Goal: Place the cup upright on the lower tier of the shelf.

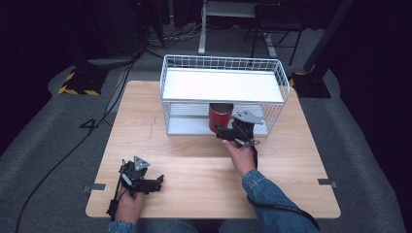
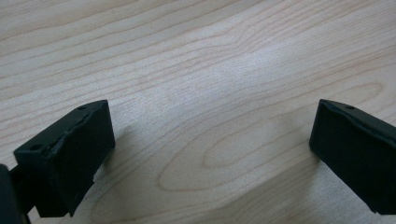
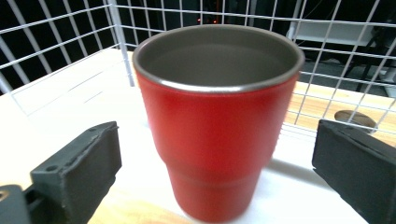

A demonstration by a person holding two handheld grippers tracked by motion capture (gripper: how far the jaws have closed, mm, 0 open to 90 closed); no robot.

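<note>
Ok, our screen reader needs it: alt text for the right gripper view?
A red cup stands upright on the white lower shelf of a wire rack, between the right gripper's two open black jaws, which don't touch it. The cup's grey inside looks empty.

A red cup (image 3: 217,126) stands upright on a white shelf (image 3: 60,107). The right gripper (image 3: 217,177) is wide open around it, not touching. White wire walls (image 3: 56,42) stand behind.

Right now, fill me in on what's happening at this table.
A person works with a hand-held gripper in each hand. The right hand-held gripper is at the lower shelf of a white wire rack, its jaws open on either side of an upright red cup without pressing it. The cup stands on that shelf. The left hand-held gripper sits open over the bare wooden table.
</note>
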